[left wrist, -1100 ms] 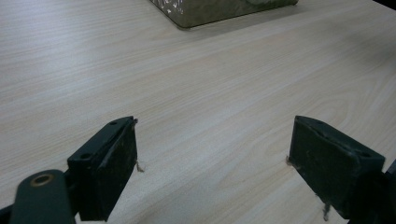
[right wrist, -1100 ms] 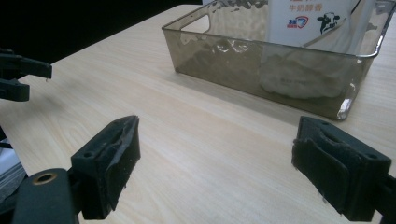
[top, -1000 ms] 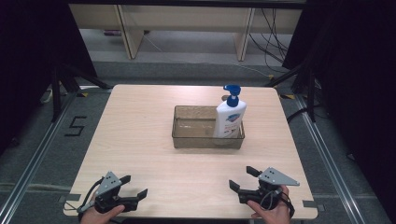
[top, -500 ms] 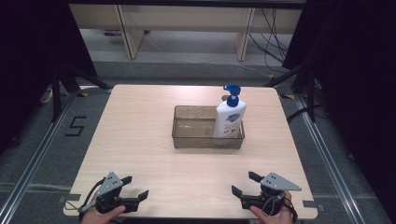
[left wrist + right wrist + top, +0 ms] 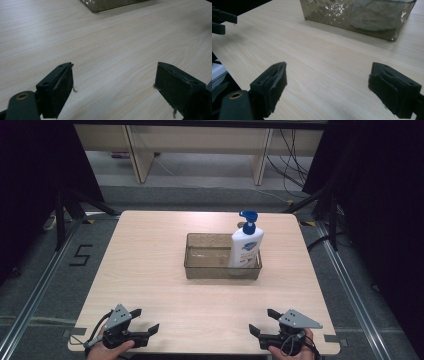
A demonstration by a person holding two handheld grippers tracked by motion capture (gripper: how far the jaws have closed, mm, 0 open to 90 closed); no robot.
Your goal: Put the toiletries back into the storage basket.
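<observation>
Blue-capped bottle stands in the tray, seen overhead.

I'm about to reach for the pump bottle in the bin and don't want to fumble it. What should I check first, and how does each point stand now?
1. Left gripper jaws open, nothing between them: ok.
2. Right gripper jaws open, nothing between them: ok.
3. Pump bottle upright in the right end of the clear bin: ok.
4. Table between the grippers and the bin free of obstacles: ok.
5. Bottle's blue pump head standing above the bin rim, reachable from above: ok.
6. Whether the bottle is loose in the bin or wedged against its wall: cannot tell.
</observation>
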